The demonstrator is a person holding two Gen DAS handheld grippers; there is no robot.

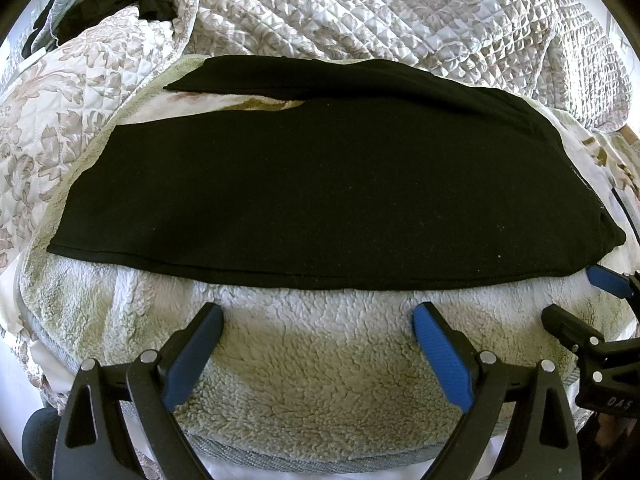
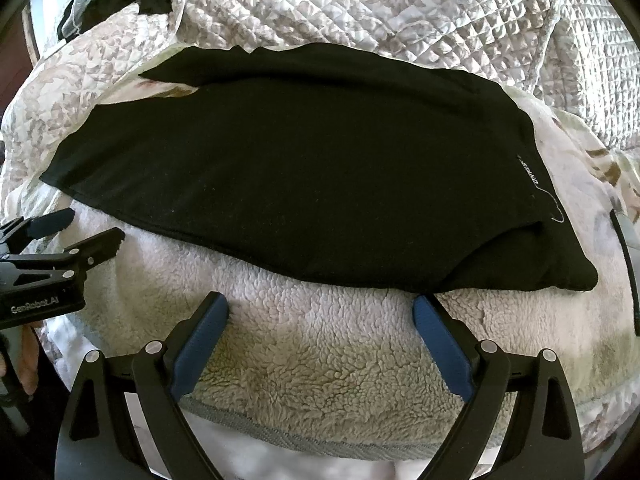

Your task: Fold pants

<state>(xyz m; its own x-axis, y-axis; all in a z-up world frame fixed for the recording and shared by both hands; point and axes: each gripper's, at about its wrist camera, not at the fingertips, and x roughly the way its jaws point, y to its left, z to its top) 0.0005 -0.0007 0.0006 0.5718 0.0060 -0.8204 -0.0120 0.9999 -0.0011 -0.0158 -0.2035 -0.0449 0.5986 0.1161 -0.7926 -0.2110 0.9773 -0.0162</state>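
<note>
Both sets of jaws stand wide apart and hold nothing. The left gripper [image 1: 318, 322] hangs over bare fleece just short of the near seam, and the right gripper [image 2: 320, 314] does the same a little further along, toward the waist end — its tips come closest, with one blue pad almost at the cloth's edge, though I can't say it touches.

The black pants [image 1: 320, 184] lie spread flat across the fleece blanket [image 1: 312, 360] on the bed, legs running off to the left and the waistband (the end with the small white lettering) bunched slightly at the right. The two legs look laid nearly one over the other, with a sliver of blanket showing between them at the far left.

By my reckoning the lengthwise fold is mostly in place and the crosswise fold is what's in hand. The next move calls for the jaws to drop onto the pants' edge and pinch both layers together — a shallow bite would catch only the top layer and drag it askew.

Behind it all, a quilted bedspread [image 1: 400, 12] lies heaped.
</note>
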